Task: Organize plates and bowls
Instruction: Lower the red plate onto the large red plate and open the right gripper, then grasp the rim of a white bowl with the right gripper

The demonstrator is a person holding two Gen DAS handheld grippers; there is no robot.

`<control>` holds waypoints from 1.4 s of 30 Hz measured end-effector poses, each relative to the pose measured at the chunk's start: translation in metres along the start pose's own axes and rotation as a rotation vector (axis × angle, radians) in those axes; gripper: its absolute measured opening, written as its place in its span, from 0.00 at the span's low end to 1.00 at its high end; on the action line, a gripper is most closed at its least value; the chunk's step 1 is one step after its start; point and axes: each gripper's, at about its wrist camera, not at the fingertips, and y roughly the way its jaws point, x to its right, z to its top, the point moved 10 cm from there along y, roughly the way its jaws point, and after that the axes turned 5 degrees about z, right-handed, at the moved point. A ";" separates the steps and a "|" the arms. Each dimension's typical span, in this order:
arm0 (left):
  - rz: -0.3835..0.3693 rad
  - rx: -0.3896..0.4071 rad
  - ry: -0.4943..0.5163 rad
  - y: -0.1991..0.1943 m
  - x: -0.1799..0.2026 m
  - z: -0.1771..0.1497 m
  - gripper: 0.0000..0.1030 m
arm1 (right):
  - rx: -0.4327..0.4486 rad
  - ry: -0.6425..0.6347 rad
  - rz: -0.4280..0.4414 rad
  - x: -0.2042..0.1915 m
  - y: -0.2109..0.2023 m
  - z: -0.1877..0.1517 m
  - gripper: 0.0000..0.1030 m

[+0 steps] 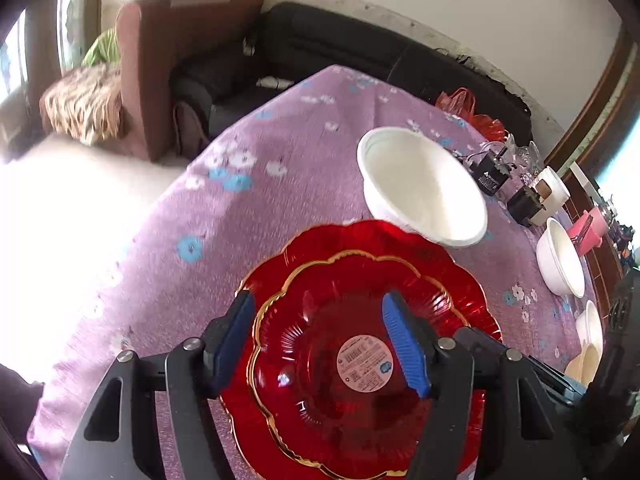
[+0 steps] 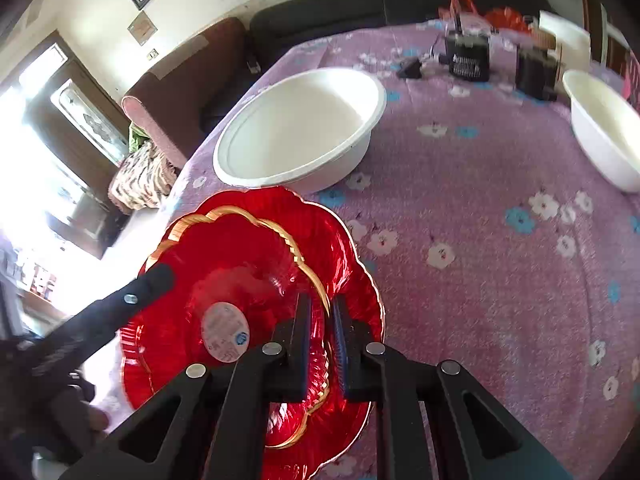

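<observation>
Two red scalloped plates with gold rims are stacked: a smaller upper plate (image 1: 352,344) (image 2: 240,280) with a round label over a larger plate (image 1: 472,280) (image 2: 360,280). My right gripper (image 2: 322,312) is shut on the upper plate's rim. My left gripper (image 1: 318,320) is open above the plates, one blue pad (image 1: 404,344) over the plate's middle. A large white bowl (image 1: 420,184) (image 2: 300,128) sits just beyond. Further white bowls (image 1: 560,260) (image 2: 604,128) stand to the right.
The table has a purple flowered cloth (image 1: 240,220) (image 2: 480,260). Black adapters (image 1: 492,172) (image 2: 468,56), a paper cup (image 1: 554,188) and a red bag (image 1: 460,100) lie at the far edge. A brown armchair (image 1: 168,72) and black sofa (image 1: 340,48) stand behind.
</observation>
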 end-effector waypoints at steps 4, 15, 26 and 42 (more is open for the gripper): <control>0.003 0.055 0.003 -0.020 0.003 0.006 0.64 | 0.037 -0.038 -0.004 -0.006 -0.007 0.000 0.16; 0.096 0.294 -0.009 -0.095 0.013 -0.001 0.80 | 0.201 -0.138 -0.033 -0.019 -0.071 0.005 0.43; -0.016 0.345 0.138 -0.126 0.116 -0.035 0.96 | 0.279 -0.046 -0.117 0.086 -0.142 -0.019 0.57; -0.186 0.120 0.351 -0.084 0.252 -0.115 0.96 | 0.407 0.505 -0.242 0.382 -0.266 -0.051 0.57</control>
